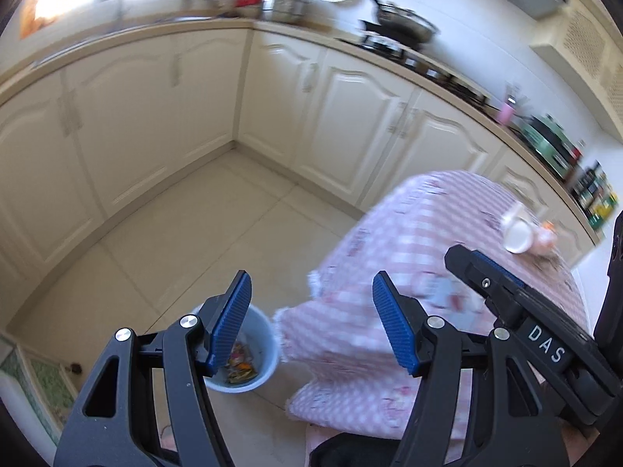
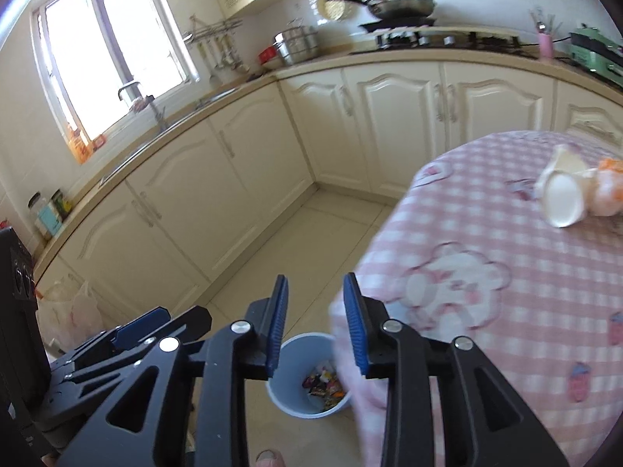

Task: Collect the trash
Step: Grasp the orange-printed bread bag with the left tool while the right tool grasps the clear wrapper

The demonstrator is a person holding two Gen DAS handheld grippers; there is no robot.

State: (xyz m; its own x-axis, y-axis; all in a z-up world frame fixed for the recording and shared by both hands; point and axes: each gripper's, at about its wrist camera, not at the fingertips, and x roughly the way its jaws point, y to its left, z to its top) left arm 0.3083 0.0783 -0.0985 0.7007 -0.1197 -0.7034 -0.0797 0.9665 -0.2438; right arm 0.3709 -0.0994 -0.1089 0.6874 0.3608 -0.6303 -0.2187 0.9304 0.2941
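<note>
A pale blue trash bin [image 1: 257,354] stands on the tiled floor beside the table, with colourful wrappers inside; it also shows in the right wrist view [image 2: 296,385]. A crushed white paper cup [image 1: 516,229] and orange-white crumpled trash [image 1: 547,235] lie on the table's pink checked cloth [image 1: 409,233]; in the right wrist view the cup [image 2: 562,194] and the orange trash [image 2: 609,186] lie at the far right. My left gripper [image 1: 311,323] is open and empty above the bin and the table edge. My right gripper [image 2: 316,330] is open and empty above the bin.
Cream kitchen cabinets [image 2: 241,163] run along two walls, with a sink under the window [image 2: 109,50] and a stove with a pan [image 2: 401,4]. A white plastic bag [image 2: 70,311] sits on the floor at left. My right gripper's body [image 1: 518,311] shows in the left wrist view.
</note>
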